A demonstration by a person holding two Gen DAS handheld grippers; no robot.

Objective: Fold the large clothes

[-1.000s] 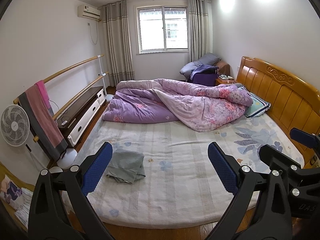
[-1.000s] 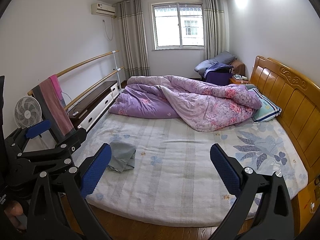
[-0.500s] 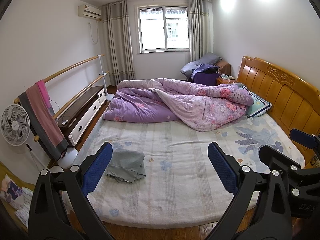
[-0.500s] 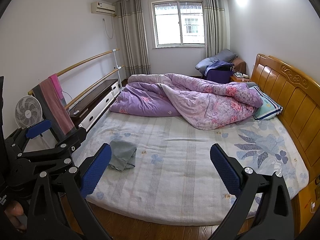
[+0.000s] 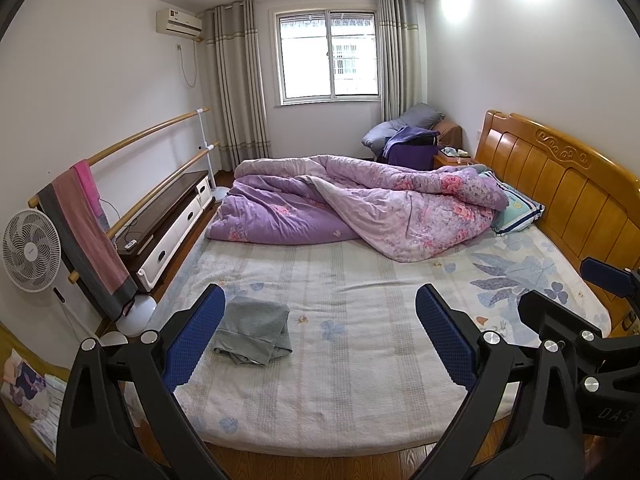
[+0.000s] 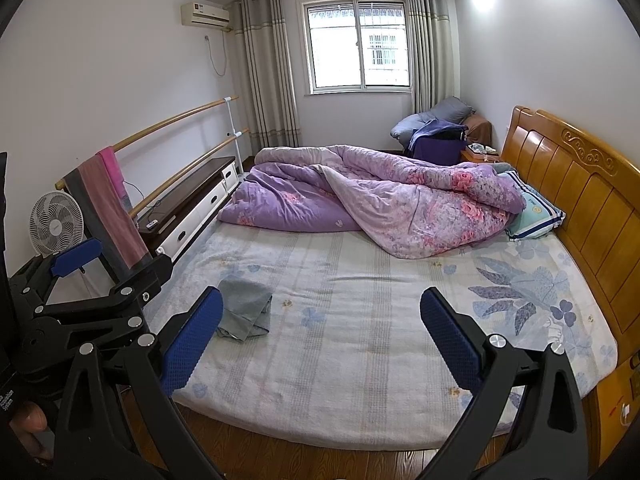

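Note:
A grey garment (image 5: 253, 329) lies folded in a small bundle on the near left part of the bed sheet (image 5: 352, 360); it also shows in the right wrist view (image 6: 244, 312). My left gripper (image 5: 320, 336) is open and empty, held above the bed's foot edge, with the garment just right of its left finger (image 5: 196, 332). My right gripper (image 6: 320, 340) is open and empty, also short of the bed. The left gripper (image 6: 80, 280) shows at the left of the right wrist view.
A purple floral quilt (image 5: 360, 208) is heaped across the far half of the bed. A pillow (image 5: 516, 208) lies by the wooden headboard (image 5: 568, 192). A white fan (image 5: 30, 252), a bar rack with towels (image 5: 88, 224) and a low cabinet (image 5: 168, 220) stand left.
Both views have shifted only slightly; the grippers have drifted a little closer to the bed. The garment has not moved and both grippers have stayed open.

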